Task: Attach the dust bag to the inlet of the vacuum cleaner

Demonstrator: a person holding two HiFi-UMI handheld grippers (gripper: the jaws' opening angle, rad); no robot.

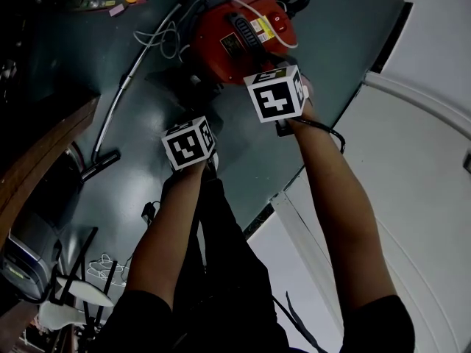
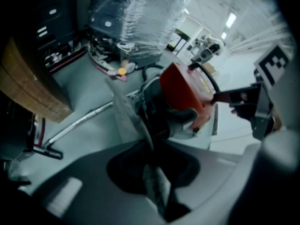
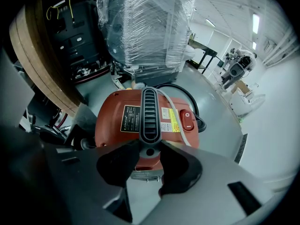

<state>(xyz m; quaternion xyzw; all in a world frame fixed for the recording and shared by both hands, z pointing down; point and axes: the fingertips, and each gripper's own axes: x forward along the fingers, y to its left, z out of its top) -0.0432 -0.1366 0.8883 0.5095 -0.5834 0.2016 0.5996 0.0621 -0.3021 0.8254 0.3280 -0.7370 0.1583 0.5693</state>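
Observation:
The red vacuum cleaner (image 1: 239, 35) lies on the dark floor, with a black handle (image 3: 149, 114) along its top. My right gripper (image 3: 150, 150) is shut on the near end of that handle, one jaw tip against each side. The grey dust bag (image 2: 123, 110) stands at the vacuum cleaner's (image 2: 185, 95) dark open end. A strip of the bag runs down into my left gripper (image 2: 158, 179). A dark gap shows beside the strip, so the jaws stand open around it. In the head view the left gripper (image 1: 189, 144) is nearer me than the right gripper (image 1: 276, 94).
A metal wand (image 1: 118, 109) with a floor nozzle lies left of the vacuum cleaner, beside a loose white cable (image 1: 158, 39). A round wooden table edge (image 3: 42, 55) and a plastic-wrapped pallet (image 3: 145, 27) stand behind. A black hose (image 3: 185, 95) curls behind the cleaner. White flooring (image 1: 412, 160) lies to the right.

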